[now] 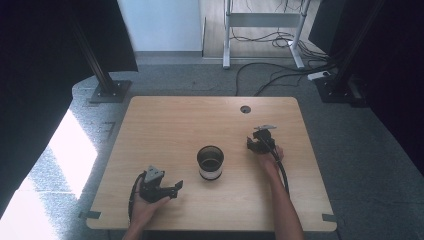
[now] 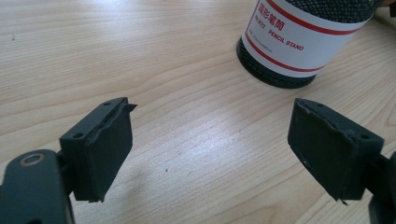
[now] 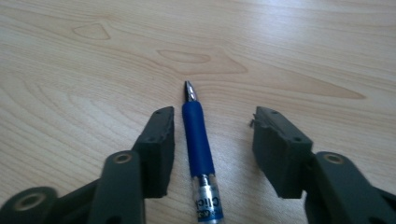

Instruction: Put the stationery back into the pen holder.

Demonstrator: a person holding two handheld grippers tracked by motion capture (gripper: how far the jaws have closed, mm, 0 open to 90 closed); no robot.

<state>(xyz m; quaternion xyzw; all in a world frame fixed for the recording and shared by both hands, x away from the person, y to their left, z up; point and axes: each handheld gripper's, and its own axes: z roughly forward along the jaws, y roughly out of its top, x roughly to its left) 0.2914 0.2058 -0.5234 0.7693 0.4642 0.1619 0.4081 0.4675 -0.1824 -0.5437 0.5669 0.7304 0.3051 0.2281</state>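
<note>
Your right gripper (image 3: 212, 140) has its jaws spread to either side of a blue pen (image 3: 198, 144) that lies flat on the table (image 1: 165, 125), tip pointing away from you. The left-hand jaw in the right gripper view sits just beside the blue grip; the other stands clear. Nothing is pinched yet. In the high view this gripper (image 1: 261, 141) sits to the right of the pencil stand (image 1: 210, 162), apart from it.

Your left gripper (image 2: 210, 149) is also spread and carries nothing. It rests low over the wood near the front left of the table, aimed toward the stand (image 2: 299, 42), a black mesh cup with a white label.

Judgement: the step in hand is the pickup of the pen, presumably for placing in the stand. The next move calls for centring the jaws on the blue grip and closing squarely; an off-centre close could roll the pen.

The surface is pale wood grain, with a round cable hole (image 1: 245, 109) near the far edge. Beyond it are grey speckled floor, loose cables (image 1: 280, 70), a white frame and dark stands at both sides.
</note>
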